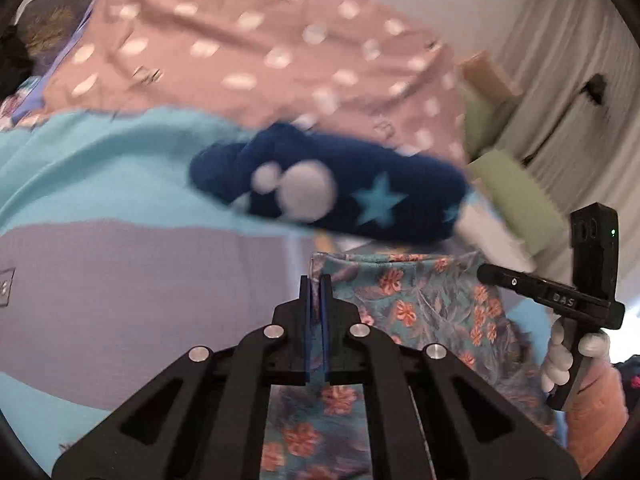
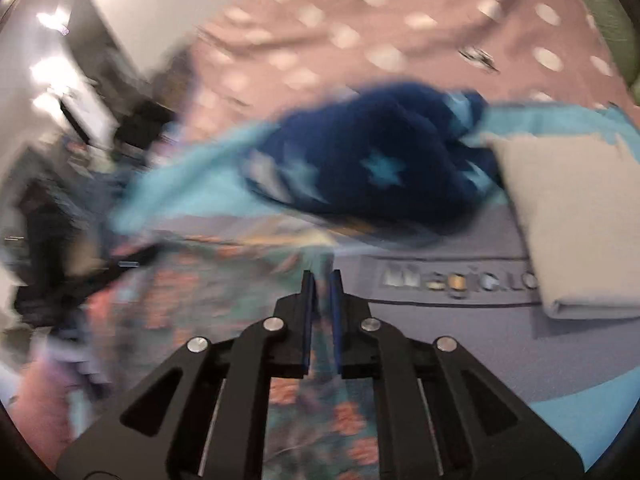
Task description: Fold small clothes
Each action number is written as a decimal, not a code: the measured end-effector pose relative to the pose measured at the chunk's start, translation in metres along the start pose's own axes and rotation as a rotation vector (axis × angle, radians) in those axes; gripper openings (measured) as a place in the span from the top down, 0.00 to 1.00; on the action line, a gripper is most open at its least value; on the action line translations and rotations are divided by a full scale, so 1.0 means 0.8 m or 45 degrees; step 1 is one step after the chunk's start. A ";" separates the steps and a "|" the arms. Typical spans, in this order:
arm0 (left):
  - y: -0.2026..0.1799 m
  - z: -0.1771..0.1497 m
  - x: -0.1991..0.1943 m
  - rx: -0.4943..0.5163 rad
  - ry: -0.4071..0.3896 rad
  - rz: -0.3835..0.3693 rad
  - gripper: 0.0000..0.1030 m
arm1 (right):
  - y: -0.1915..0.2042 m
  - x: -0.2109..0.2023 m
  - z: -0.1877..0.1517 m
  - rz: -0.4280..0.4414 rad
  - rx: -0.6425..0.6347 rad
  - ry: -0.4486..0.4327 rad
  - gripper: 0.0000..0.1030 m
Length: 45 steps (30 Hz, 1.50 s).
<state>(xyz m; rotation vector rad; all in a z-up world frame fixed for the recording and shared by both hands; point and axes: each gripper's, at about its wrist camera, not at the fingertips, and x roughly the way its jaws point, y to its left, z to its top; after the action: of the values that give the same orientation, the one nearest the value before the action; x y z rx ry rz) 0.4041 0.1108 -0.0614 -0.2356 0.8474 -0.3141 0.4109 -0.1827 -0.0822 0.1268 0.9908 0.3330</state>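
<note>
Both claws, left claw (image 1: 316, 280) and right claw (image 2: 321, 276), look pinched on the floral garment's (image 1: 420, 304) edge over the mat, so I judge we're mid-fold and next I must lay it flat.

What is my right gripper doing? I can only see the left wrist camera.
Observer: Your right gripper is nearly closed on the floral cloth, at its edge.
Operator: Is anything folded already?
Observer: Yes, a folded beige cloth lies right of the blue starry garment.
Operator: Anything else?
Observer: The mat has lettering that starts with "Magic".
</note>
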 end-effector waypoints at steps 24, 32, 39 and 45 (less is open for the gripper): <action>0.109 -0.079 -0.111 -0.062 -0.014 0.361 0.99 | -0.132 -0.113 -0.115 -0.026 0.359 -0.155 0.99; 0.146 -0.095 -0.155 -0.307 -0.096 0.283 0.92 | -0.141 -0.161 -0.138 0.053 0.469 -0.231 0.68; 0.084 -0.178 -0.273 -0.187 -0.186 0.166 0.39 | -0.065 -0.288 -0.257 -0.216 0.198 -0.460 0.28; 0.059 -0.312 -0.329 -0.262 -0.132 0.073 0.28 | -0.039 -0.352 -0.381 -0.331 0.236 -0.485 0.17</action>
<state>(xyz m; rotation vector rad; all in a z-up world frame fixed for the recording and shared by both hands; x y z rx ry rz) 0.0585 0.2304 -0.0536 -0.4149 0.7827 -0.1592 0.0209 -0.3193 -0.0316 0.2188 0.6479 -0.0245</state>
